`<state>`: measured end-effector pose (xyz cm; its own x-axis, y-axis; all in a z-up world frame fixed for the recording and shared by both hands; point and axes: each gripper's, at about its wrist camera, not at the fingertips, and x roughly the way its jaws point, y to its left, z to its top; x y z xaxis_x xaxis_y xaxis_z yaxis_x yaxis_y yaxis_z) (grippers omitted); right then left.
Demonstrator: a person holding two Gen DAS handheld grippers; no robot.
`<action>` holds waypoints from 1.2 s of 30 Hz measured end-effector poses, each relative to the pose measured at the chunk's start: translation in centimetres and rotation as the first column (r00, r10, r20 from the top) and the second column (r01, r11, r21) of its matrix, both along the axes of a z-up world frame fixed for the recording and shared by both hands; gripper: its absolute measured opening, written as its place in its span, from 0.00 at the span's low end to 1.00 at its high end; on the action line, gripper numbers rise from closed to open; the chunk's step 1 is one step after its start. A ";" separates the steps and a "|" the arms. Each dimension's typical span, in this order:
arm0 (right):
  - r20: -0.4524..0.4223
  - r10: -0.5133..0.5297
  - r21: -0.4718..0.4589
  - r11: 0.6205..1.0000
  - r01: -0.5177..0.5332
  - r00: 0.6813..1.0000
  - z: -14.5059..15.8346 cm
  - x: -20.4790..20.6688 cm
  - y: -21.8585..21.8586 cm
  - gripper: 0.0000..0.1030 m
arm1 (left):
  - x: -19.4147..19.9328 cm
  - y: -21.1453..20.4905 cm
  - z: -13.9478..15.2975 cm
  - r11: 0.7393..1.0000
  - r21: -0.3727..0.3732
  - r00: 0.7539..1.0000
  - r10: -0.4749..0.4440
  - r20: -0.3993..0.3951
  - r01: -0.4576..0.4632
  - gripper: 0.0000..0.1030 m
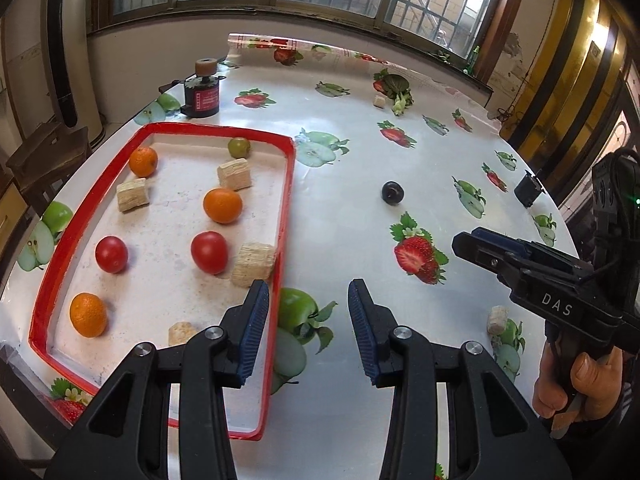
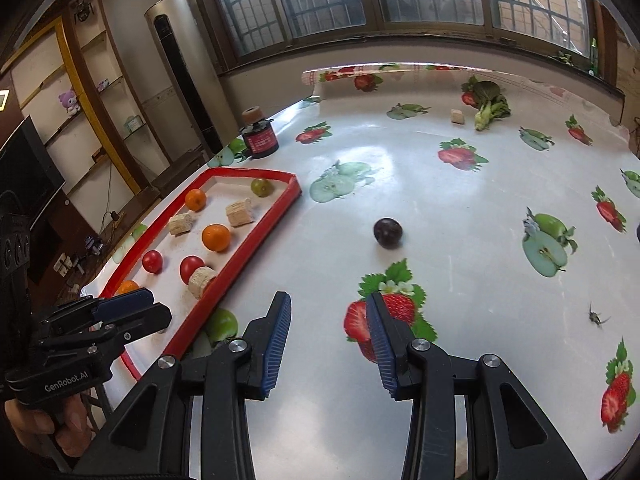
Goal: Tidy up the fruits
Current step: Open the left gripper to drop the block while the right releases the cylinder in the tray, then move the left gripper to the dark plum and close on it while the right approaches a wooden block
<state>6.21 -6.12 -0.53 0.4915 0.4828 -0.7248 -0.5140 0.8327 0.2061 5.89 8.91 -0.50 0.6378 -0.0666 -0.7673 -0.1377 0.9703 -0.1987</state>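
A red-rimmed tray (image 1: 286, 208) (image 2: 240, 268) on the left holds three oranges (image 1: 222, 205), two tomatoes (image 1: 209, 252), a green fruit (image 1: 239, 147) and several wooden blocks (image 1: 253, 264). A dark plum (image 1: 392, 193) (image 2: 387, 233) lies alone on the fruit-print tablecloth, right of the tray. My left gripper (image 1: 308, 292) hovers open over the tray's right rim, nothing between its fingers. My right gripper (image 2: 329, 304) is open and empty above a printed strawberry, the plum ahead of it. Each gripper shows in the other's view, the right (image 1: 476, 242) and the left (image 2: 144, 306).
A black jar with a red label (image 1: 201, 98) (image 2: 260, 136) stands beyond the tray. A leafy vegetable (image 1: 396, 88) (image 2: 490, 106) and a small block (image 1: 379, 101) lie at the far edge. Another small block (image 1: 497, 319) and a black object (image 1: 529, 190) sit at the right.
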 end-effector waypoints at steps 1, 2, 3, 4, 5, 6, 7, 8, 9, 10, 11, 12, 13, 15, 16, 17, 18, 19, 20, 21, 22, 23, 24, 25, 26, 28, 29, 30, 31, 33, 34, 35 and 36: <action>0.000 -0.010 0.000 1.000 0.010 1.000 0.0 -0.1 -0.6 0.40 | 0.2 -0.3 0.1 1.000 0.002 1.000 -0.008 0.002 0.008 0.38; -0.001 -0.019 -0.001 1.000 0.019 1.000 0.0 -0.2 -1.2 0.40 | 0.4 -0.7 0.3 1.000 0.005 1.000 -0.015 0.004 0.015 0.38; -0.001 -0.027 0.001 1.000 0.027 1.000 0.0 -0.4 -1.8 0.40 | 0.6 -1.1 0.4 1.000 0.007 1.000 -0.023 0.006 0.023 0.38; -0.001 -0.035 0.001 0.999 0.035 0.999 0.0 -0.6 -2.4 0.40 | 0.7 -1.3 0.4 1.000 0.009 1.000 -0.030 0.007 0.030 0.38; 0.000 -0.043 0.001 0.999 0.043 0.999 0.0 -0.7 -3.0 0.40 | 0.9 -1.7 0.5 0.999 0.012 0.999 -0.037 0.006 0.037 0.38; 0.001 -0.052 0.000 0.999 0.052 0.999 0.1 -0.9 -3.5 0.40 | 1.1 -2.0 0.5 0.999 0.014 0.999 -0.043 0.006 0.043 0.38; 0.003 -0.059 -0.001 0.998 0.059 0.998 0.1 -1.1 -4.1 0.40 | 1.3 -2.2 0.6 0.999 0.015 0.999 -0.048 0.006 0.048 0.38; 0.004 -0.068 -0.002 0.998 0.068 0.998 0.1 -1.2 -4.6 0.41 | 1.5 -2.5 0.6 0.998 0.015 0.999 -0.054 0.006 0.053 0.38; 0.005 -0.079 -0.003 0.997 0.079 0.997 0.2 -1.4 -5.1 0.42 | 1.7 -2.8 0.6 0.998 0.015 0.998 -0.059 0.004 0.059 0.38; 0.006 -0.087 -0.004 0.996 0.087 0.996 0.2 -1.5 -5.7 0.42 | 1.9 -3.0 0.6 0.998 0.013 0.998 -0.063 0.001 0.063 0.39; 0.008 -0.094 -0.003 0.996 0.094 0.995 0.2 -1.7 -6.1 0.42 | 2.0 -3.2 0.6 0.998 0.012 0.998 -0.066 0.002 0.066 0.42; 0.009 -0.101 -0.003 0.995 0.101 0.995 0.2 -1.8 -6.6 0.42 | 2.1 -3.4 0.6 0.998 0.013 0.998 -0.068 0.004 0.068 0.51; 0.009 -0.108 -0.004 0.994 0.108 0.994 0.2 -2.0 -7.1 0.43 | 2.2 -3.6 0.6 0.998 0.013 0.998 -0.069 0.008 0.069 0.55; 0.009 -0.119 -0.005 0.993 0.119 0.993 0.2 -2.3 -7.8 0.43 | 2.6 -4.1 0.7 0.997 0.011 0.997 -0.079 0.012 0.079 0.55; 0.008 -0.123 -0.008 0.992 0.123 0.992 0.1 -2.5 -8.1 0.43 | 2.8 -4.4 0.8 0.996 0.011 0.996 -0.086 0.012 0.086 0.55; 0.007 -0.128 -0.010 0.992 0.128 0.992 0.0 -2.6 -8.4 0.43 | 3.0 -4.6 0.8 0.996 0.014 0.996 -0.091 0.012 0.091 0.55; 0.003 -0.133 -0.011 0.991 0.133 0.991 -0.2 -2.7 -8.7 0.43 | 3.3 -4.9 0.8 0.995 0.017 0.995 -0.095 0.011 0.095 0.55; -0.001 -0.137 -0.011 0.990 0.137 0.991 -0.3 -2.7 -8.9 0.43 | 3.5 -5.1 0.8 0.995 0.017 0.995 -0.100 0.011 0.100 0.55; -0.003 -0.141 -0.011 0.990 0.141 0.990 -0.4 -2.8 -9.1 0.43 | 3.7 -5.3 0.9 0.994 0.015 0.994 -0.104 0.011 0.104 0.55; -0.007 -0.146 -0.012 0.989 0.146 0.989 -0.6 -2.9 -9.3 0.43 | 3.9 -5.5 0.9 0.994 0.014 0.994 -0.109 0.010 0.109 0.55; -0.010 -0.149 -0.013 0.989 0.149 0.989 -0.7 -2.9 -9.5 0.43 | 4.0 -5.7 0.9 0.994 0.015 0.994 -0.113 0.010 0.113 0.55; -0.012 -0.151 -0.013 0.989 0.150 0.989 -0.8 -3.0 -9.7 0.43 | 4.2 -5.9 0.9 0.993 0.017 0.993 -0.116 0.010 0.116 0.55; -0.014 -0.153 -0.014 0.988 0.152 0.988 -0.9 -3.1 -9.8 0.43 | 4.4 -6.0 0.9 0.993 0.018 0.993 -0.120 0.010 0.120 0.55; -0.015 -0.155 -0.015 0.988 0.155 0.988 -1.0 -3.2 -9.9 0.43 | 4.6 -6.2 0.9 0.992 0.018 0.992 -0.124 0.009 0.123 0.55; -0.016 -0.156 -0.017 0.988 0.155 0.988 -1.1 -3.3 -10.0 0.43 | 4.7 -6.3 0.9 0.992 0.018 0.992 -0.125 0.008 0.125 0.55; -0.019 -0.158 -0.022 0.987 0.157 0.987 -1.3 -3.5 -10.1 0.43 | 5.2 -6.5 0.8 0.992 0.014 0.992 -0.128 0.004 0.128 0.55; -0.022 -0.155 -0.028 0.988 0.154 0.988 -1.4 -3.6 -10.1 0.43 | 5.4 -6.5 0.7 0.992 0.012 0.992 -0.128 0.002 0.128 0.55; -0.023 -0.152 -0.037 0.988 0.151 0.988 -1.5 -3.7 -10.1 0.43 | 5.6 -6.6 0.6 0.992 0.011 0.992 -0.128 -0.001 0.128 0.55; -0.022 -0.149 -0.048 0.988 0.148 0.989 -1.7 -3.9 -10.0 0.46 | 5.9 -6.7 0.5 0.991 0.010 0.991 -0.130 -0.006 0.130 0.55; -0.018 -0.141 -0.070 0.988 0.139 0.990 -2.0 -4.2 -9.9 0.54 | 6.6 -6.9 0.3 0.991 0.009 0.991 -0.134 -0.013 0.135 0.55; -0.014 -0.139 -0.085 0.987 0.137 0.990 -2.1 -4.4 -9.9 0.56 | 6.9 -7.0 0.1 0.991 0.009 0.991 -0.136 -0.016 0.136 0.55; -0.011 -0.137 -0.100 0.986 0.136 0.990 -2.3 -4.5 -9.8 0.56 | 7.3 -7.1 0.0 0.990 0.010 0.990 -0.137 -0.020 0.137 0.55; -0.009 -0.135 -0.109 0.985 0.133 0.991 -2.5 -4.6 -9.9 0.56 | 7.8 -7.2 -0.2 0.990 0.009 0.990 -0.138 -0.023 0.138 0.55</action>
